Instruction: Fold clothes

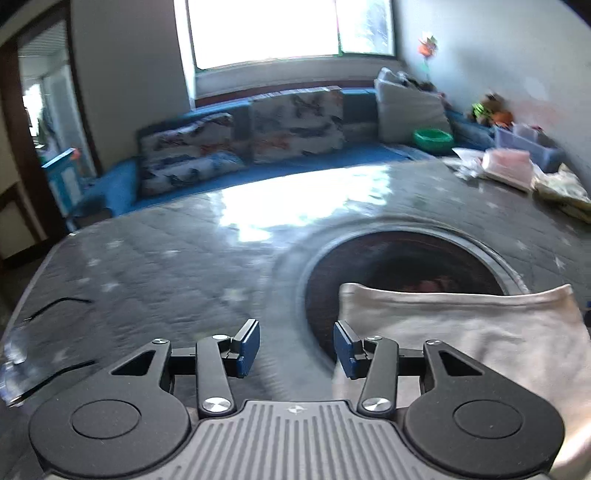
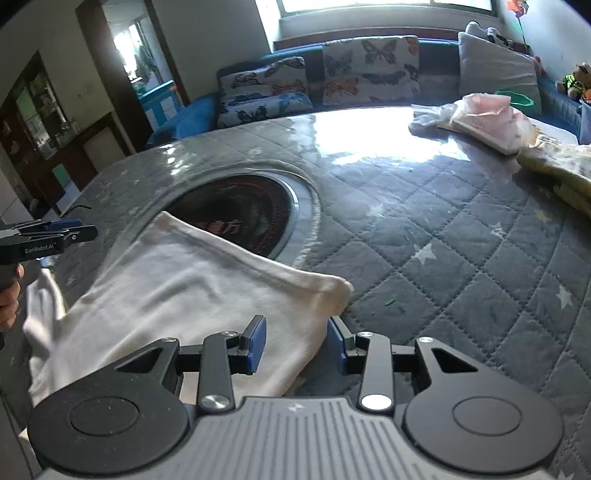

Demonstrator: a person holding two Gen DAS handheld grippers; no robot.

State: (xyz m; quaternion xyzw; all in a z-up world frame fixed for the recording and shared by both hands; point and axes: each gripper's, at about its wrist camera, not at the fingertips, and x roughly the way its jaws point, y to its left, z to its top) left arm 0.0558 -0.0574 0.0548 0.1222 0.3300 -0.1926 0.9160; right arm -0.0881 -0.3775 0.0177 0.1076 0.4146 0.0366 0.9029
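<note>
Now mid-fold: white shirt (image 2: 192,295) flat on table (image 2: 461,240), lower left of frame. Left gripper (image 1: 295,349) & right gripper (image 2: 297,341) both wide, holding nothing. Next prob: grab shirt edge, fold over.

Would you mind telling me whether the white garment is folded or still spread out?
Folded at least once: the white garment lies as a compact shape with a doubled, rounded far edge. How many folds, I cannot tell.

Daylight floods in from the window (image 1: 288,31) at 12 o'clock, blown out white. Strong glare patch on the glossy table cover (image 1: 177,266). Left wrist view motion-blurred throughout; right wrist view sharper. Fisheye bending and dark vignette at corners.
</note>
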